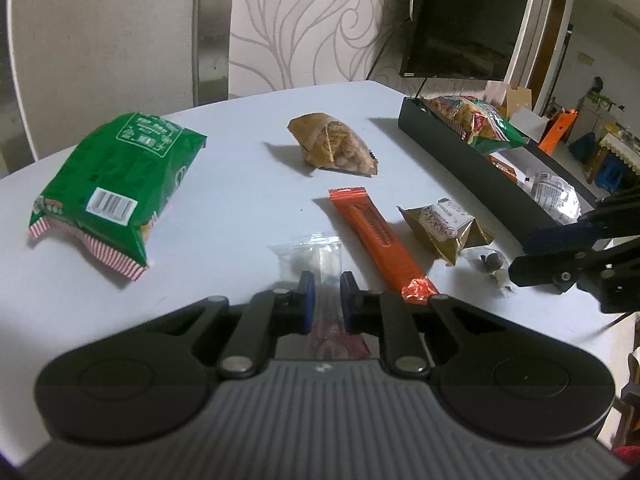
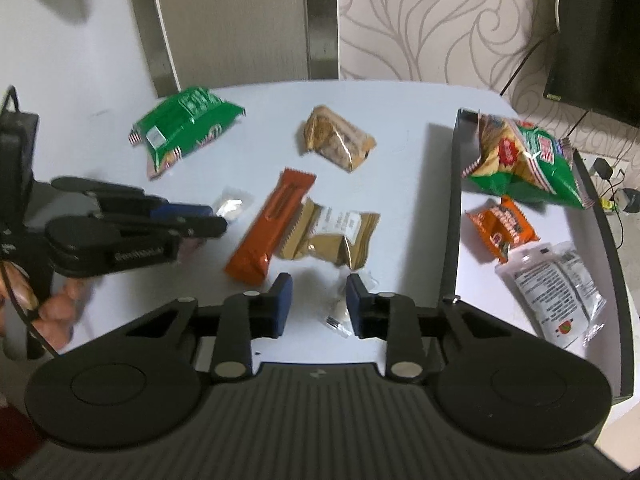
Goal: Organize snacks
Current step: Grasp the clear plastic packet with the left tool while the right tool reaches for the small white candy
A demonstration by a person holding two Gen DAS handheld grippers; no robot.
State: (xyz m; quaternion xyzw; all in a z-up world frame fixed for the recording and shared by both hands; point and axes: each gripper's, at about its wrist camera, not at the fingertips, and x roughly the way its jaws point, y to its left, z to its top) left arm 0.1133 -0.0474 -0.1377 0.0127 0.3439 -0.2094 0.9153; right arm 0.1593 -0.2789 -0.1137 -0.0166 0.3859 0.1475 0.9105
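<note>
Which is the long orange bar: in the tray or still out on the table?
Out. The long orange bar lies flat on the table, left of the tray's dark wall, touching a gold packet.

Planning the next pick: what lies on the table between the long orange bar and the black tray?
A gold wrapped snack lies there, touching the orange bar and short of the black tray. The right wrist view shows it best.

Glossy foil orange bar wrapper (image 1: 378, 240); clear plastic packet (image 1: 316, 256); matt smooth table (image 1: 240, 184).
</note>
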